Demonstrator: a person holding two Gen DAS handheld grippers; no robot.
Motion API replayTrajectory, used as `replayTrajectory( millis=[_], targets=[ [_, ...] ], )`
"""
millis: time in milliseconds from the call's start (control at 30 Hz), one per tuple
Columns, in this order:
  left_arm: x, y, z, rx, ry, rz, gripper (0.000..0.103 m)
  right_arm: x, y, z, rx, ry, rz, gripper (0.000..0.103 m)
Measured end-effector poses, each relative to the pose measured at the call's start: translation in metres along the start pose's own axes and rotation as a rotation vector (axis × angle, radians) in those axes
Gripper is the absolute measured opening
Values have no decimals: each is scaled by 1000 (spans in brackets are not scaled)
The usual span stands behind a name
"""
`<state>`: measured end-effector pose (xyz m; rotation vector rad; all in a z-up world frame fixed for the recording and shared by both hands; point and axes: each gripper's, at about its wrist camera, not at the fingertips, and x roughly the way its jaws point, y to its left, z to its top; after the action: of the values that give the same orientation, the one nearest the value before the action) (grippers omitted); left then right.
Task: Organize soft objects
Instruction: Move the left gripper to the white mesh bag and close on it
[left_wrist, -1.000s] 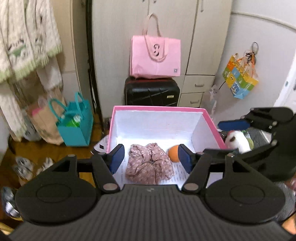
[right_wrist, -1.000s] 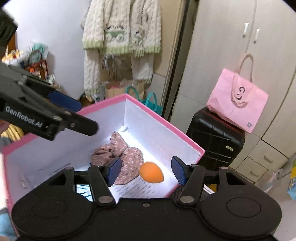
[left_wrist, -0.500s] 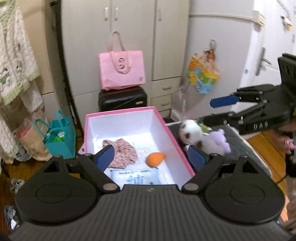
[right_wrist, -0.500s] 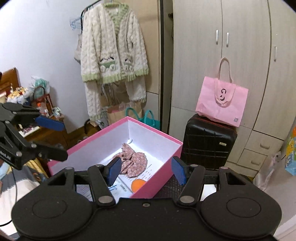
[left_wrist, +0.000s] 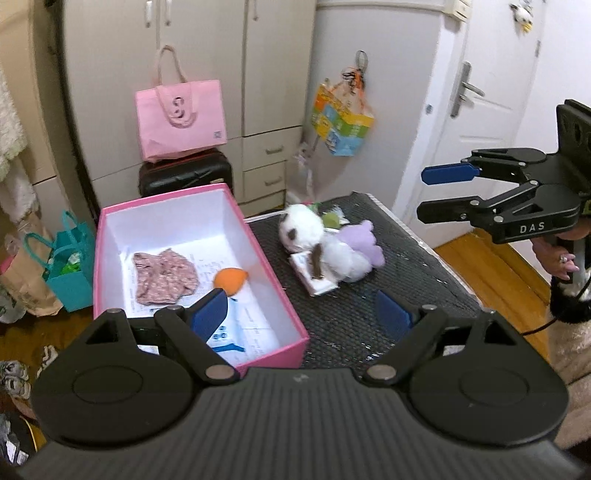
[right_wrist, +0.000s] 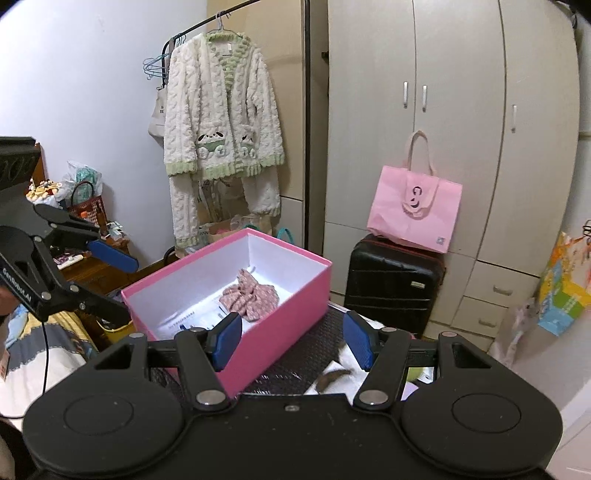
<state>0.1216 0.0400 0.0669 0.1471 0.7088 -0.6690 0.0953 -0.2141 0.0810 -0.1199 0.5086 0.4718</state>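
A pink box (left_wrist: 293, 334) with a white inside holds a floral cloth (left_wrist: 164, 277) and an orange sponge (left_wrist: 231, 279). Right of it, on the dark mesh tabletop (left_wrist: 413, 273), lie a white-and-brown plush (left_wrist: 301, 229), a purple plush (left_wrist: 360, 242) and a tissue pack (left_wrist: 314, 280). My left gripper (left_wrist: 301, 315) stands open and empty over the box's near right corner. At the right, above the tabletop, my right gripper (left_wrist: 423, 195) is open and empty. The right wrist view shows the box (right_wrist: 288, 295), the cloth (right_wrist: 249, 297), my right gripper (right_wrist: 293, 341) and my left gripper (right_wrist: 118, 282).
A black suitcase (left_wrist: 184, 173) with a pink tote bag (left_wrist: 181, 118) stands behind the box against the wardrobe. A teal bag (left_wrist: 70, 273) sits on the floor to the left. A knitted cardigan (right_wrist: 221, 147) hangs on a rail. A colourful bag (left_wrist: 343, 125) hangs by the door.
Both grippers have drawn back and up from the box. The left view has swung right, bringing the plush toys into sight, and the left jaws have widened.
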Motion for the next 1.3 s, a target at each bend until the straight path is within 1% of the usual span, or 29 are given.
replayTrajectory(
  millis=[133, 367, 567, 767, 900, 967, 1067, 1167, 1233, 1300],
  targets=[
    [9, -20, -2, 39, 31, -51, 88, -9, -7, -13, 13, 9, -8, 67],
    [27, -53, -10, 119, 58, -110, 88, -15, -24, -42, 57, 45, -32, 67],
    [51, -66, -11, 99, 116, -160, 88, -9, -41, -64, 117, 78, -25, 68],
    [74, -74, -13, 90, 105, -151, 87, 4, -59, -86, 162, 105, -1, 68],
    [93, -75, -12, 58, 98, -160, 86, 18, -74, -97, 203, 117, 18, 68],
    [103, -76, -10, 42, 92, -163, 85, 25, -82, -101, 217, 123, 14, 68],
    [118, -79, -9, 31, 69, -146, 84, 36, -93, -104, 226, 125, -8, 68],
    [135, -82, -8, 26, 45, -123, 84, 46, -107, -106, 250, 124, -4, 68],
    [147, -81, -7, 5, 37, -114, 83, 56, -116, -106, 268, 129, 7, 68],
    [161, -75, -6, -52, 18, -104, 81, 66, -123, -105, 281, 137, 21, 68]
  ],
)
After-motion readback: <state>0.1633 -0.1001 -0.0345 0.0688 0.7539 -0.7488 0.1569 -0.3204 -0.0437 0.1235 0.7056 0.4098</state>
